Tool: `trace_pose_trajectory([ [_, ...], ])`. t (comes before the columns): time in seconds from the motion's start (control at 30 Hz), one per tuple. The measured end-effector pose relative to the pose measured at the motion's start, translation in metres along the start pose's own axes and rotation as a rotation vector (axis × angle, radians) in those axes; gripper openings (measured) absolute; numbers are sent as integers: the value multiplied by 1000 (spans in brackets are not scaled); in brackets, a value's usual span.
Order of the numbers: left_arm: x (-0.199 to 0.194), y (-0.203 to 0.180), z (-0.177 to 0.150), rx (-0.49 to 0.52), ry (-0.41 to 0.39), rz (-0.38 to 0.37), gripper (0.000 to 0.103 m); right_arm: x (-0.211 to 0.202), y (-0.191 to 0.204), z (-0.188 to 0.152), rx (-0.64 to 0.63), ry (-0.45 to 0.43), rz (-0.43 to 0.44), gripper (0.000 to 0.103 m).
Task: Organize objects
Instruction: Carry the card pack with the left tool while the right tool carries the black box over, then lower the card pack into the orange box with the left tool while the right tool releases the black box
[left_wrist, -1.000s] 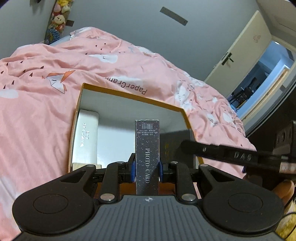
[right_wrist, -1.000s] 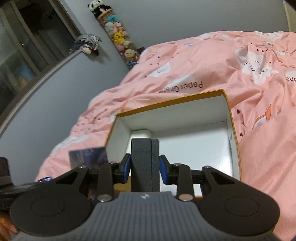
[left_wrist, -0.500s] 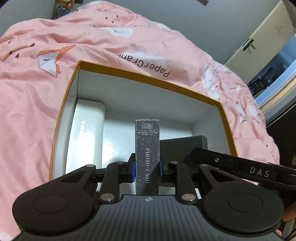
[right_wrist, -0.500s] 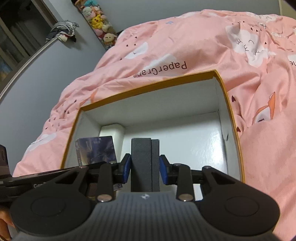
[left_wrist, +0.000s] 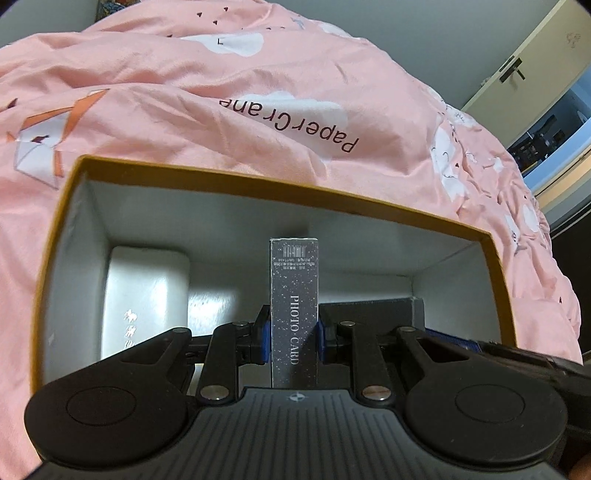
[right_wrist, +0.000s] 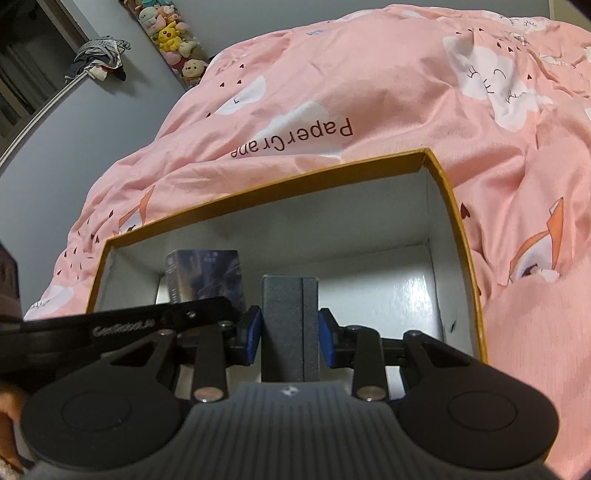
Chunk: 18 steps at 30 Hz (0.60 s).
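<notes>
An open box with an orange rim (left_wrist: 258, 181) and white inside lies on the pink bed; it also shows in the right wrist view (right_wrist: 458, 221). My left gripper (left_wrist: 293, 334) is shut on a dark speckled "PHOTO CARD" box (left_wrist: 294, 295), held upright inside the open box. My right gripper (right_wrist: 290, 336) is shut on a dark grey textured box (right_wrist: 290, 317), also down inside it. The grey box shows in the left wrist view (left_wrist: 369, 312) at the right. The photo card box shows in the right wrist view (right_wrist: 205, 277) at the left. A white box (left_wrist: 144, 295) lies inside at the left.
A pink duvet (left_wrist: 258, 92) printed "Paper Crane" surrounds the box. A door (left_wrist: 517, 70) stands at the right beyond the bed. Plush toys (right_wrist: 170, 29) hang on the far wall. The left gripper's body (right_wrist: 110, 328) crosses the right wrist view.
Both grippers have moved forward and down into the open box, each still holding its item. The box now fills more of both views.
</notes>
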<state>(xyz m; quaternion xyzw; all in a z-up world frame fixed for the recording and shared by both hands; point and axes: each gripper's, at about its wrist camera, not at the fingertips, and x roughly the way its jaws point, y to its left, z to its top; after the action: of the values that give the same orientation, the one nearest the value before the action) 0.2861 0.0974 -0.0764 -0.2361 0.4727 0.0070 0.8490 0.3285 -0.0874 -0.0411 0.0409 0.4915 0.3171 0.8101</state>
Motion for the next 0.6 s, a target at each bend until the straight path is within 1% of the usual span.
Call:
trace_pose_trajectory([
  [0.1, 11, 4, 4, -21, 32, -28, 25, 5, -1, 3, 1, 6, -3, 34],
  [0.23, 22, 10, 4, -29, 57, -19, 25, 10, -2, 4, 6, 13, -3, 34],
  [0.33, 24, 15, 5, -39, 59, -21, 25, 12, -4, 5, 16, 16, 6, 34],
  [0.4, 25, 16, 5, -26, 60, -12, 26, 12, -5, 5, 26, 18, 7, 35],
  [0.47, 24, 16, 7, -10, 62, 1, 30, 12, -6, 5, 33, 20, 9, 35],
  [0.53, 23, 14, 8, 22, 57, 40, 38, 12, -7, 5, 38, 21, 9, 35],
  [0.6, 21, 11, 7, 63, 48, 84, 45, 11, -7, 5, 39, 23, 9, 35],
])
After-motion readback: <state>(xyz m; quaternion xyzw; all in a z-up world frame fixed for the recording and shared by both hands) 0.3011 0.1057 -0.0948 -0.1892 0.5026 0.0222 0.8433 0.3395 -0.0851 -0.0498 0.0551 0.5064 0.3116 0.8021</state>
